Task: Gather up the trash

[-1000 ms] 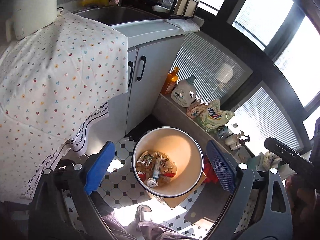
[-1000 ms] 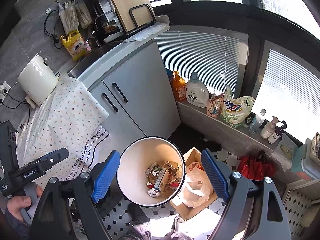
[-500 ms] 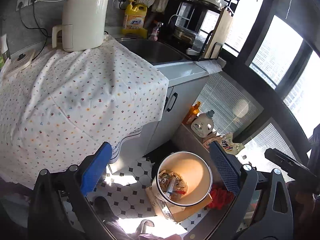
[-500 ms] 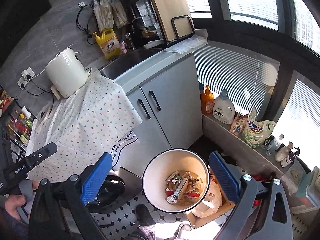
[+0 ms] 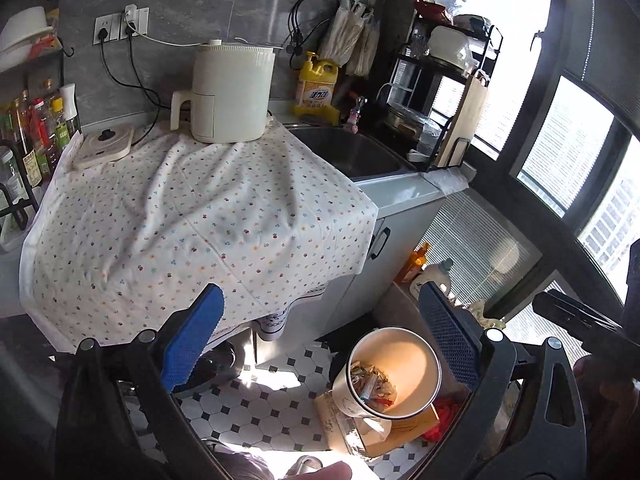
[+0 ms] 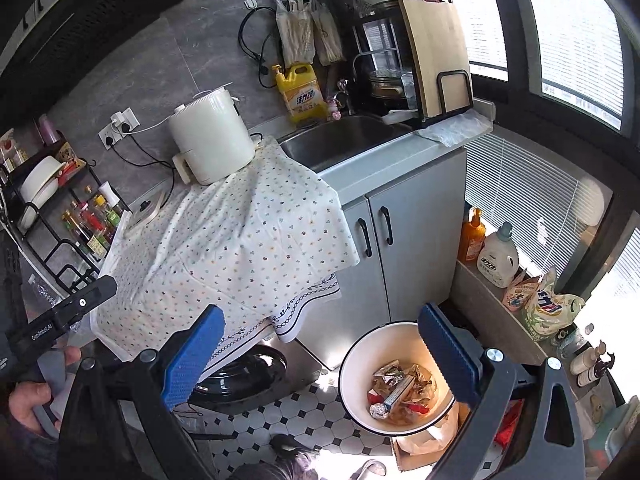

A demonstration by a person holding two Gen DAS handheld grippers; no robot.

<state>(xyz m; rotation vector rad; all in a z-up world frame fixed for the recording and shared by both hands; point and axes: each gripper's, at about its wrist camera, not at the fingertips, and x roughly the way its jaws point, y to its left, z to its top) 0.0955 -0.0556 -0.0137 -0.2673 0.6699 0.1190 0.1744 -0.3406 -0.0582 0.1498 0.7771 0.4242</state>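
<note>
A white trash bin point(image 5: 416, 344) stands on the tiled floor below me, holding wrappers, foil and a tube point(image 5: 370, 384). It also shows in the right wrist view point(image 6: 360, 360) with the same trash point(image 6: 400, 392). My left gripper point(image 5: 324, 344) is open and empty, high above the floor, left of the bin. My right gripper point(image 6: 320, 354) is open and empty at a similar height. Each gripper's body shows at the edge of the other's view.
A floral cloth point(image 5: 192, 224) covers the counter, with a white appliance point(image 5: 230, 92) on it. A sink point(image 5: 344, 152), yellow detergent point(image 5: 316, 88) and a dish rack point(image 5: 444, 92) lie behind. A cardboard box point(image 5: 400, 432) sits under the bin. Bottles point(image 6: 496, 256) line the window ledge.
Both grippers have risen and tilted up away from the bin. The bin now looks smaller and lower in both views, and the counter top has come into sight.
</note>
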